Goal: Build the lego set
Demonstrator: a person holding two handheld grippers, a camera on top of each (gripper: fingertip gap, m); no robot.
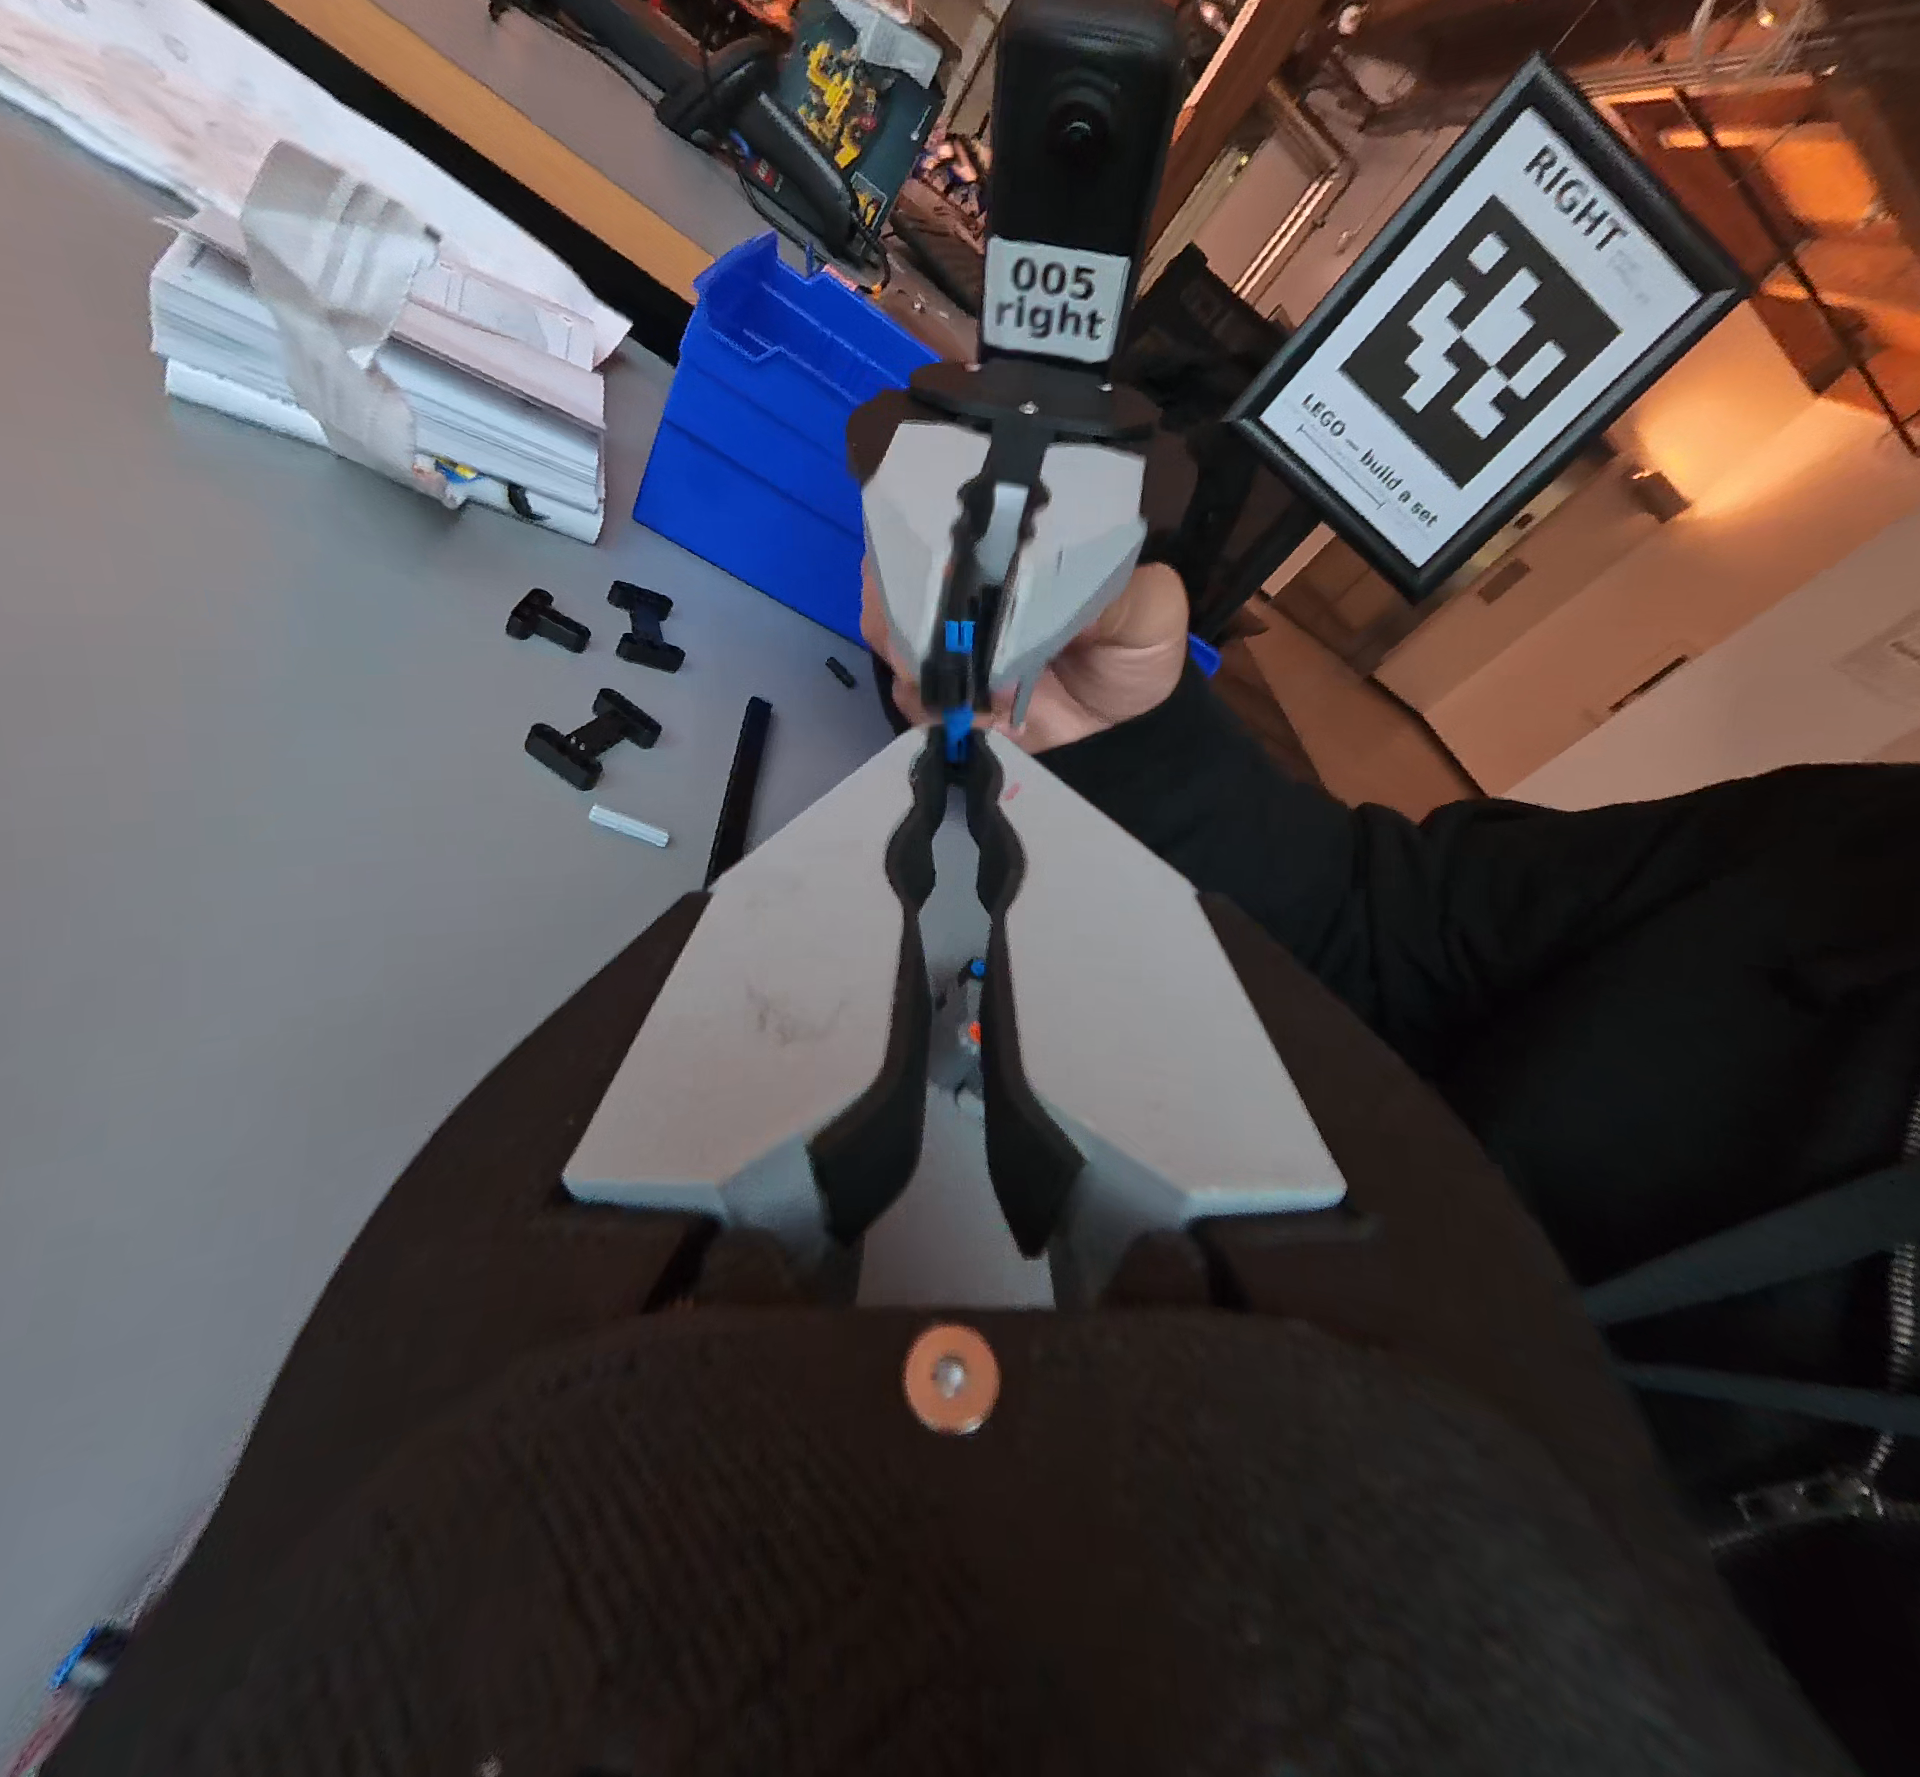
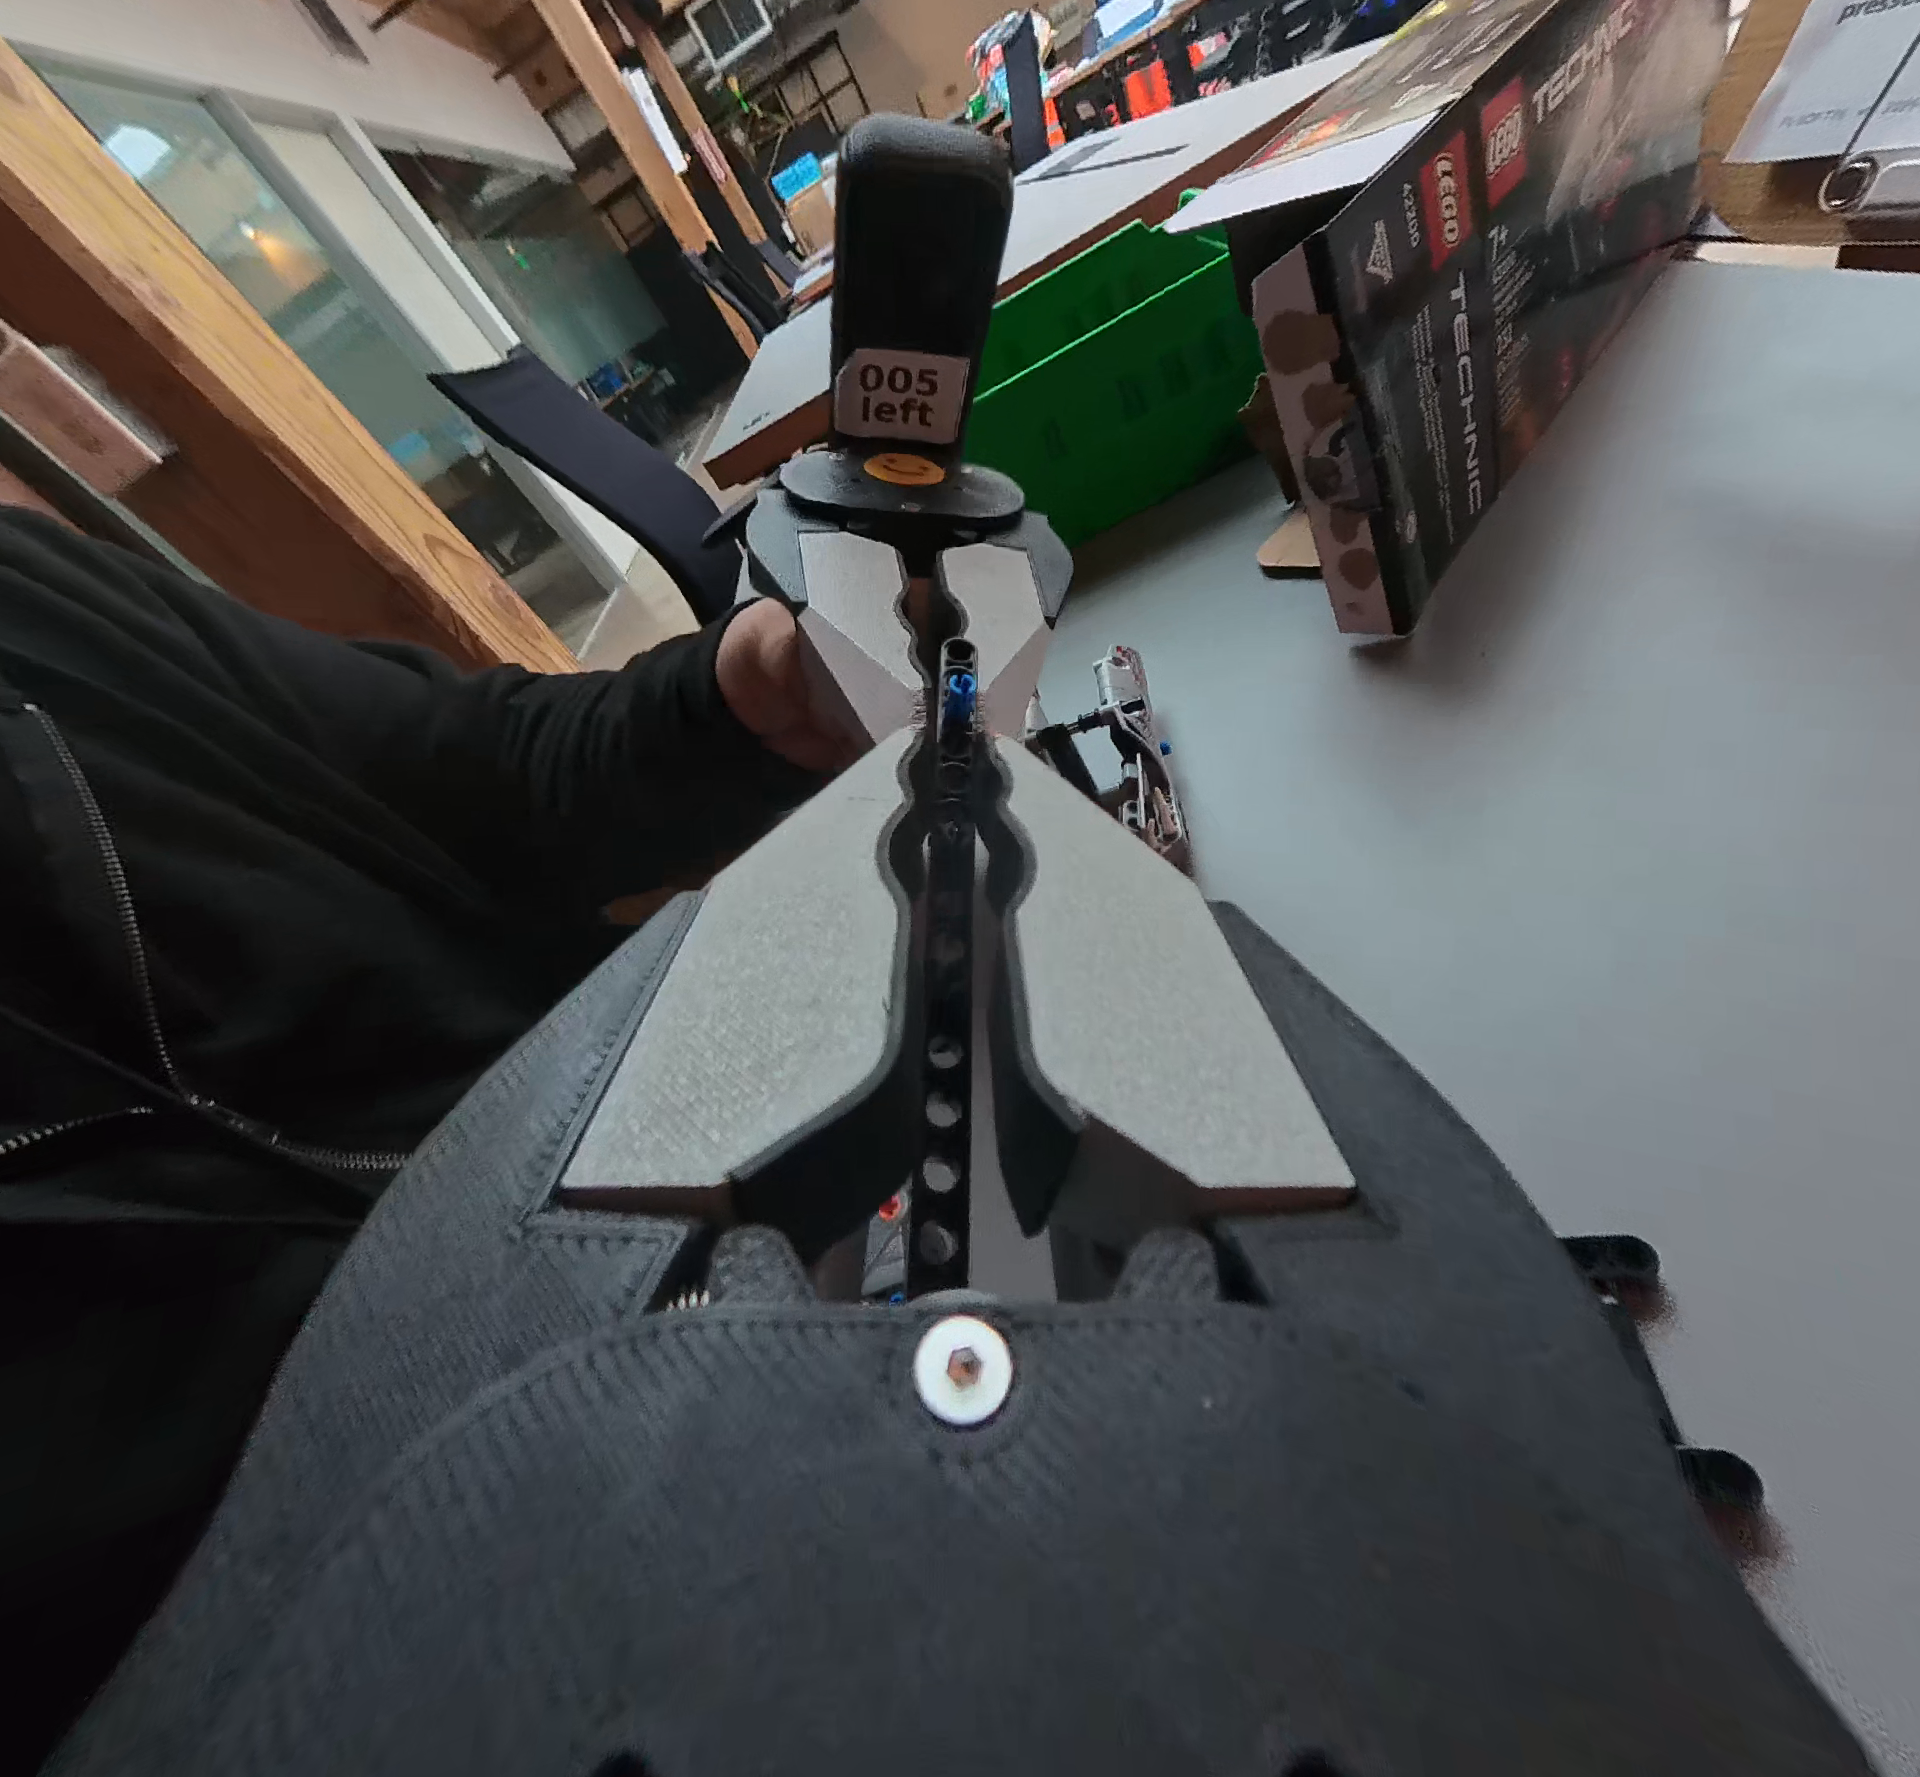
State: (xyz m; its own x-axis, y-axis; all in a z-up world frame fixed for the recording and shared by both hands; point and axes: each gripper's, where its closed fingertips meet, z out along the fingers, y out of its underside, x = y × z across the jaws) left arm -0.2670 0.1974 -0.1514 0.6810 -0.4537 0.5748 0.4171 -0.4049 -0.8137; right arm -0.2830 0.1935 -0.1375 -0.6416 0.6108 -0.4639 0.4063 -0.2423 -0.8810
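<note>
Left gripper (image 1: 954, 761) jaws pinch a blue pin (image 1: 956, 735); right gripper (image 2: 951, 771) jaws clamp a black holed beam (image 2: 943, 1052), tips meeting above the grey surface (image 1: 260, 896); blue bin (image 1: 769, 439) contents hidden

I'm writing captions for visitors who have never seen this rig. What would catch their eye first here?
Most striking are the two claws meeting tip to tip in mid-air: the right claw is shut on a long black holed lego beam, and the left claw pinches a small blue pin at its end. Beyond them, a bright blue plastic bin stands on the grey table.
</note>
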